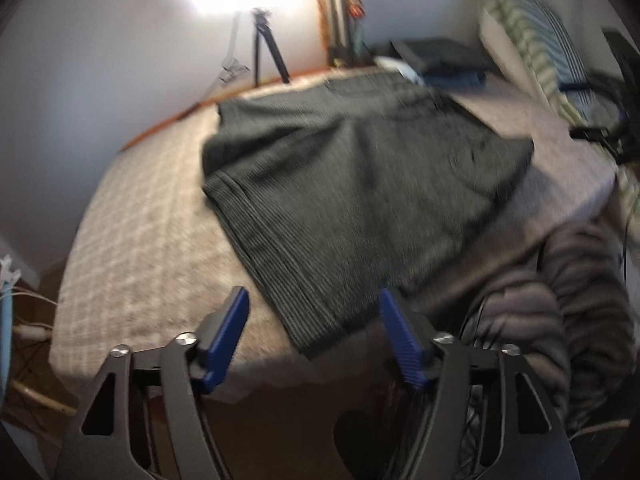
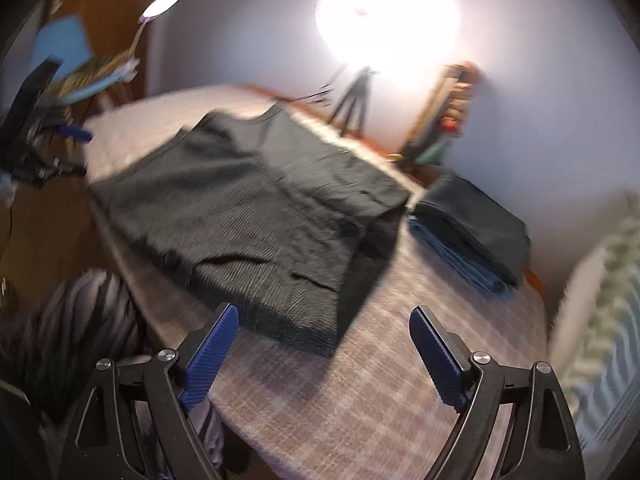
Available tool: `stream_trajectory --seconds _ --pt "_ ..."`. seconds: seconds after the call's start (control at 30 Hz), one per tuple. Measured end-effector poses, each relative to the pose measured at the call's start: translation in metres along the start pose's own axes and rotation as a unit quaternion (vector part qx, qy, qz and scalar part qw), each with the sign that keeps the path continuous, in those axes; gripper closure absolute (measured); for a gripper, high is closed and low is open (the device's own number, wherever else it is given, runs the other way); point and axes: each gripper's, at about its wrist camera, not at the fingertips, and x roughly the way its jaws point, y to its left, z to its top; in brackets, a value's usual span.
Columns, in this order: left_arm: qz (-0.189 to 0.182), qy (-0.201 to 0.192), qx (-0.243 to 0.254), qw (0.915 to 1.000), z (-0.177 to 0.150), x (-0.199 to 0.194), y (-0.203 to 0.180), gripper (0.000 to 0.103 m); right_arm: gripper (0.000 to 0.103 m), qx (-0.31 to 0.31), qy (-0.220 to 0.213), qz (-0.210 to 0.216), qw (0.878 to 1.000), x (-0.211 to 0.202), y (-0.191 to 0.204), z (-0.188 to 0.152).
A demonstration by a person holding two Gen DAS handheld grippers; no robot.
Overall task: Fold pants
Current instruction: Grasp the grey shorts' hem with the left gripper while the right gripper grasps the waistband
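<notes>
Dark grey ribbed pants [image 1: 360, 184] lie folded in a broad flat shape on a checked beige table [image 1: 144, 224]. They also show in the right wrist view [image 2: 248, 208]. My left gripper [image 1: 312, 304] is open and empty, held just above the near hem of the pants. My right gripper [image 2: 324, 320] is open and empty, held above the near corner of the pants and the table [image 2: 360, 392]. Both views are blurred by motion.
A stack of folded dark and blue clothes [image 2: 472, 232] sits on the table beside the pants, also at the back in the left wrist view [image 1: 444, 60]. A tripod with a bright lamp [image 1: 264, 48] stands behind. My striped sleeve [image 1: 552, 300] is at the table's near edge.
</notes>
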Motion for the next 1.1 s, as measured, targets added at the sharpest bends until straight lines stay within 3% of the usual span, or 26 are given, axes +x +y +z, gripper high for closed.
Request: stream_trajectory --seconds 0.17,0.3,0.4,0.5,0.7,0.77,0.83,0.87,1.1 --pt "0.003 0.025 0.056 0.9981 -0.011 0.02 -0.018 0.044 0.025 -0.089 0.027 0.03 0.995 0.037 0.026 0.0" --pt "0.012 0.035 0.09 0.9953 -0.012 0.032 -0.026 0.06 0.028 -0.13 0.053 0.053 0.989 0.065 0.041 -0.003" --pt "0.013 0.042 0.103 0.9937 -0.013 0.042 -0.028 0.061 0.028 -0.148 0.062 0.064 0.985 0.078 0.048 -0.005" --pt "0.016 0.039 0.117 0.9922 -0.012 0.045 -0.031 0.061 0.028 -0.16 0.069 0.067 0.982 0.088 0.053 -0.007" --pt "0.005 0.032 0.113 0.993 -0.01 0.045 -0.029 0.069 0.04 -0.171 0.09 0.059 0.979 0.109 0.052 -0.011" --pt "0.002 0.027 0.111 0.9934 -0.008 0.045 -0.028 0.075 0.048 -0.16 0.091 0.066 0.981 0.109 0.049 -0.009" --pt "-0.006 0.019 0.106 0.9942 -0.006 0.041 -0.027 0.092 0.054 -0.159 0.093 0.069 0.98 0.108 0.048 -0.009" --pt "-0.011 0.016 0.104 0.9944 -0.005 0.039 -0.027 0.095 0.057 -0.161 0.094 0.068 0.98 0.107 0.05 -0.009" --pt "0.001 -0.012 0.097 0.9952 0.006 0.027 -0.022 0.098 0.071 -0.152 0.08 0.057 0.983 0.098 0.05 0.003"
